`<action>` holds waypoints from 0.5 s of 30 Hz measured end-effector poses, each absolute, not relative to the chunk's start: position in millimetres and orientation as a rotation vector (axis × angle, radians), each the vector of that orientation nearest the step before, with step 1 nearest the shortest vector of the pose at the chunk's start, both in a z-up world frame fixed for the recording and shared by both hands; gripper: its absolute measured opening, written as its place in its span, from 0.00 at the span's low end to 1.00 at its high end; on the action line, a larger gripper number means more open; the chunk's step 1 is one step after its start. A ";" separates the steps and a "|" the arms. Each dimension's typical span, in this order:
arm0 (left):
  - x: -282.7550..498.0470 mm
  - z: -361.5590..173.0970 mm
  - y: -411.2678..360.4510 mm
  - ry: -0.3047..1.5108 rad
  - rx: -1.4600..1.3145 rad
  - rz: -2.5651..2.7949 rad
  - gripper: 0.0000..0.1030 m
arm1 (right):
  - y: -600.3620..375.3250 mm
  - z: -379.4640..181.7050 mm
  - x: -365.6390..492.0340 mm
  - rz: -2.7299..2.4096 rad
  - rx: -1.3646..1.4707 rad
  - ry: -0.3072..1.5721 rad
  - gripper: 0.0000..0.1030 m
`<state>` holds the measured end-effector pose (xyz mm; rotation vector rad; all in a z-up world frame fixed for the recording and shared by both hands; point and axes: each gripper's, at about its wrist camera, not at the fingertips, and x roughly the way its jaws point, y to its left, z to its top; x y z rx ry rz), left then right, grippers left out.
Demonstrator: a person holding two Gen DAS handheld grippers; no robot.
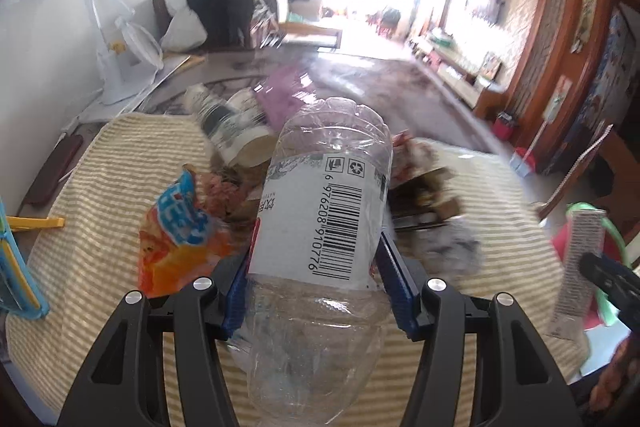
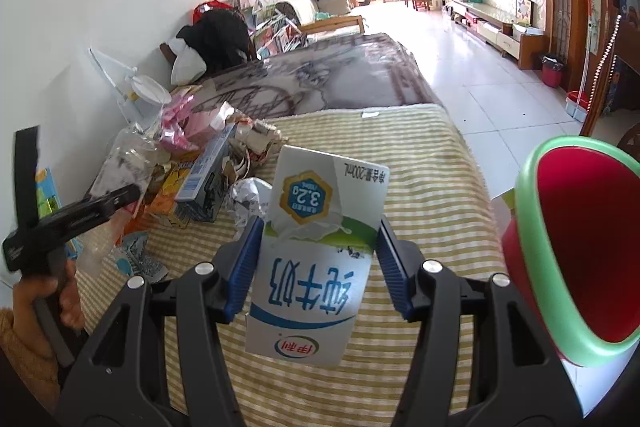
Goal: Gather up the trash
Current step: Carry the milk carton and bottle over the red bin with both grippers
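Note:
A clear plastic bottle (image 1: 320, 187) with a white barcode label lies between the blue pads of my left gripper (image 1: 320, 239), which press on its sides above the striped cloth (image 1: 120, 155). My right gripper (image 2: 320, 227) is shut on a white and blue milk carton (image 2: 316, 267), held upside down over the cloth. A red bin with a green rim (image 2: 528, 227) stands tilted at the right, close to the carton. The trash pile holds an orange snack bag (image 1: 176, 239), a blue box (image 2: 204, 175), a foil ball (image 2: 248, 195) and pink wrappers (image 2: 180, 127).
A person's hand (image 2: 60, 291) holds the left gripper at the left edge of the right wrist view. A grey patterned blanket (image 2: 340, 75) lies beyond the cloth. A white wall runs along the left; tiled floor and a wooden cabinet (image 2: 504, 35) are at the right.

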<state>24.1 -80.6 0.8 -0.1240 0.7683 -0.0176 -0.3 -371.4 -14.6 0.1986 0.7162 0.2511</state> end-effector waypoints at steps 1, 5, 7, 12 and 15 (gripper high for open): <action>20.4 6.4 -87.8 0.752 -0.130 -0.036 0.53 | -378.2 -10.3 -1.9 0.235 0.208 0.699 0.53; 16.1 22.9 -109.5 0.715 -0.153 -0.123 0.53 | -416.1 15.6 -3.2 0.118 0.187 0.632 0.53; 12.4 30.3 -125.6 0.698 -0.153 -0.178 0.53 | -444.3 25.1 0.4 0.026 0.183 0.616 0.53; 11.0 38.7 -178.6 0.687 -0.139 -0.310 0.53 | -519.2 9.9 10.3 -0.132 0.380 0.682 0.53; 14.5 39.5 -211.3 0.689 -0.131 -0.388 0.53 | -535.5 -5.0 12.9 -0.193 0.455 0.721 0.54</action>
